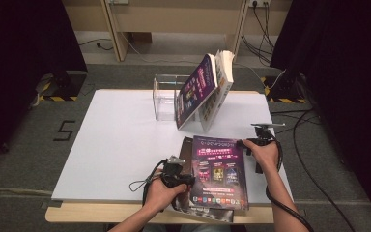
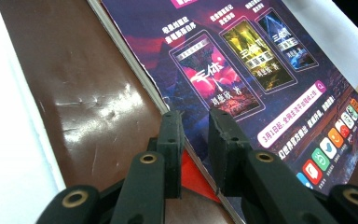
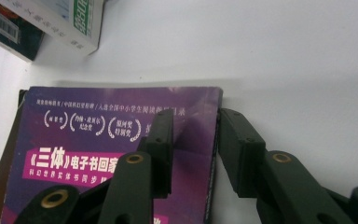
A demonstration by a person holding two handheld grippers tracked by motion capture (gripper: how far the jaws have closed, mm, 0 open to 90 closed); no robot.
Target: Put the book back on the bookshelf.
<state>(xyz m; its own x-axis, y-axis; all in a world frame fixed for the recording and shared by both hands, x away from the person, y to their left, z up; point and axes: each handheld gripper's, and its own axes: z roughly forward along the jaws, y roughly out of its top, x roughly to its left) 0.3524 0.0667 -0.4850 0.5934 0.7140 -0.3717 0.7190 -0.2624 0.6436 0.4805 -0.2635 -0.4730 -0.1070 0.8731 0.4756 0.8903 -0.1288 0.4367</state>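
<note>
A purple-covered book (image 1: 218,174) lies flat on a larger brown book (image 1: 186,150) at the table's front. My left gripper (image 1: 185,178) is at the purple book's left edge. In the left gripper view that edge runs between the narrowly parted jaws (image 2: 196,116), one over the purple cover (image 2: 261,60), one over the brown cover (image 2: 84,93), and they look closed on it. My right gripper (image 1: 245,143) is at the book's far right corner. Its jaws (image 3: 196,116) stand apart, one above the purple cover (image 3: 98,140), the other beside the spine over the table.
A clear plastic stand (image 1: 164,96) is at the back middle of the white board (image 1: 116,145). Two books (image 1: 198,92) lean against it, their lower ends (image 3: 74,23) close to the purple book's far edge. Cables lie on the floor to the right.
</note>
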